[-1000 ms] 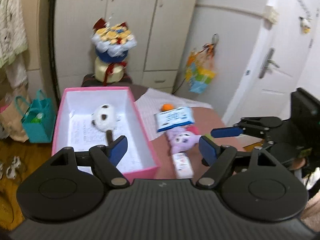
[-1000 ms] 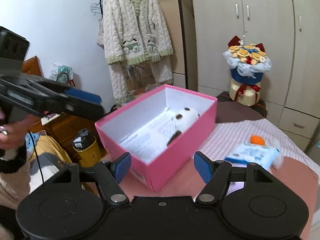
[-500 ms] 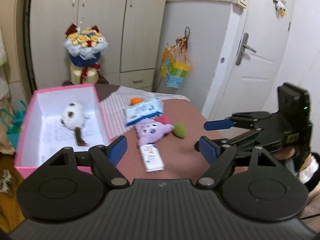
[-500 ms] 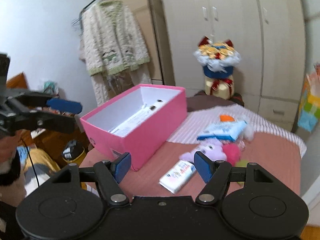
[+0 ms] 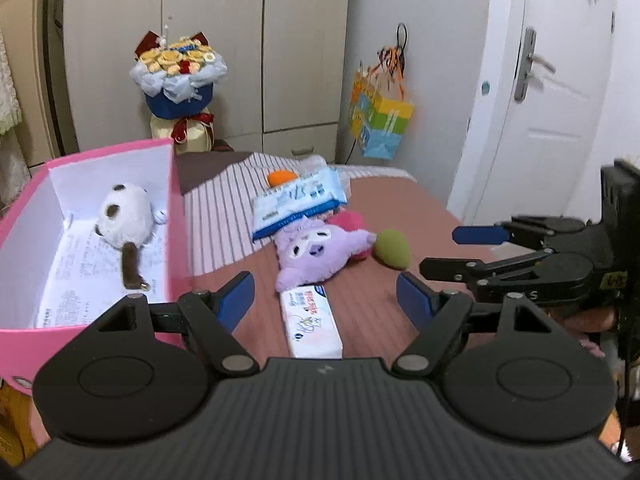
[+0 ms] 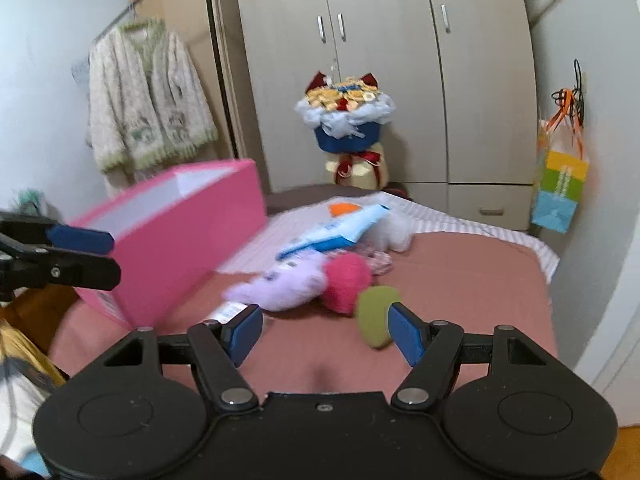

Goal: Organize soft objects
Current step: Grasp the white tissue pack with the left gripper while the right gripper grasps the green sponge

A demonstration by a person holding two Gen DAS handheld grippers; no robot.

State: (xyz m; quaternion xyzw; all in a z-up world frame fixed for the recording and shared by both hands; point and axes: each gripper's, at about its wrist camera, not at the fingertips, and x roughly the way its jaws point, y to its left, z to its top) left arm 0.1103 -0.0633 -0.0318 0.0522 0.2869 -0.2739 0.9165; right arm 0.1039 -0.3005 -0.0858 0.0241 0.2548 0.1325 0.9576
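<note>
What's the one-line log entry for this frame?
left gripper: open, empty | right gripper: open, empty | panda plush: in pink box | purple plush: on bed

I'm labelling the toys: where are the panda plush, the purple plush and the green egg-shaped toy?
panda plush (image 5: 126, 216), left wrist view, white body.
purple plush (image 5: 316, 250), left wrist view, face.
green egg-shaped toy (image 6: 374, 314), right wrist view, middle.

Left gripper (image 5: 325, 296) open above tissue pack (image 5: 310, 322); purple plush (image 5: 316, 252) beyond; panda plush (image 5: 126, 216) inside pink box (image 5: 174, 216).
</note>
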